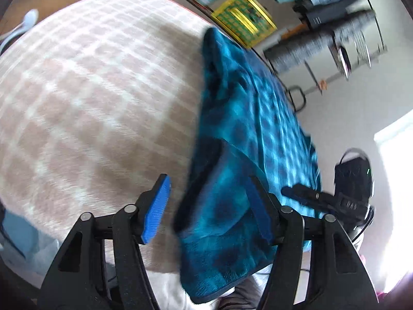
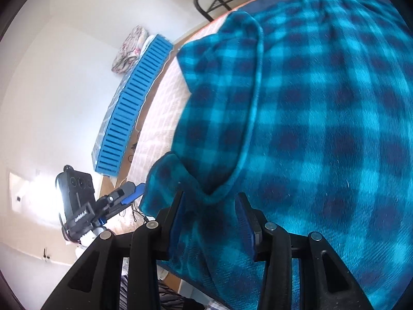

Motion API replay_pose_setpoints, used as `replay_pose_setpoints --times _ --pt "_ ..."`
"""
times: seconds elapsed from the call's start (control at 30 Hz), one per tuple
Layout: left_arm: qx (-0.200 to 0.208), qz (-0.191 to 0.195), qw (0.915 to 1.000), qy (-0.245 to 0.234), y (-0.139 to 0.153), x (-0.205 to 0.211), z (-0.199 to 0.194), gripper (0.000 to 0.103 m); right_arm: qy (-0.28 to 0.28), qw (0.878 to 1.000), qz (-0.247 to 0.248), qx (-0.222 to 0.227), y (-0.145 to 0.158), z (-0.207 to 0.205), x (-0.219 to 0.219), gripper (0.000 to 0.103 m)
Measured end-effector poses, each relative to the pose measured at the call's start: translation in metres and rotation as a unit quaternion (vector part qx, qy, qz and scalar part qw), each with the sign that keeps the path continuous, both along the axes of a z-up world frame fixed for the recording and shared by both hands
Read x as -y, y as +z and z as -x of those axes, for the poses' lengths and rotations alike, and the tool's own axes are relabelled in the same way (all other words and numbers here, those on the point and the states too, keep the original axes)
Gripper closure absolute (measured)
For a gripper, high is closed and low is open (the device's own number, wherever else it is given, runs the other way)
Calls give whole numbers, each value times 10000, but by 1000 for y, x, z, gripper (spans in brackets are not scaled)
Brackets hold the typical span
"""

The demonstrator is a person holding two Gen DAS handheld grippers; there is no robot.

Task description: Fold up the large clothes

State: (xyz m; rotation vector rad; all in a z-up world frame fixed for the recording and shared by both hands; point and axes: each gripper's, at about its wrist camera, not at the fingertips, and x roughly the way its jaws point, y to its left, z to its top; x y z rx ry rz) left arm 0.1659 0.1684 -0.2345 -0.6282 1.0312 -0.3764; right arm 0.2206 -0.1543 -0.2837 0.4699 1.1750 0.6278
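A large blue and teal plaid fleece garment [image 1: 240,118] lies on a bed with a pink and white checked cover [image 1: 85,95]. My left gripper [image 1: 209,206] stands open at the garment's near edge; the cloth drapes over its right finger, the left blue pad [image 1: 156,209] is bare. My right gripper [image 2: 210,222] has a bunched fold of the same fleece [image 2: 309,118] between its pads; the jaws stand partly apart around it. The right gripper also shows in the left wrist view [image 1: 309,196], and the left one in the right wrist view [image 2: 121,196].
A yellow crate [image 1: 244,18] and a rack of dark clothes [image 1: 322,33] stand beyond the bed. A blue slatted panel [image 2: 134,100] leans along the bed's side, with a floral cloth [image 2: 129,49] at its end. White walls surround.
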Motion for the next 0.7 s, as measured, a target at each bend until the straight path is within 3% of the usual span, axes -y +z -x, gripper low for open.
replay_pose_setpoints --times 0.07,0.13,0.3,0.4,0.5,0.6,0.7 --pt "49 -305 9989 -339 4 21 0 86 -102 9998 143 20 -2 1 2 62" --pt "178 -569 9962 -633 11 37 7 95 -175 9997 169 -10 -2 7 10 62" --pt "581 -761 9873 -1266 30 63 46 95 -139 9996 227 20 3 9 13 62" --pt "773 -1076 9747 -1802 39 82 76 95 -51 9998 216 -15 4 15 9 60" --pt "672 -1100 9672 -2187 42 91 95 82 3 9997 221 -62 1 22 4 51" --pt "704 -1133 9707 -1998 49 78 104 75 33 9998 105 -180 -6 27 2 50" --pt "604 -1082 9822 -1412 48 57 94 64 75 9993 241 -269 -14 29 -1 50"
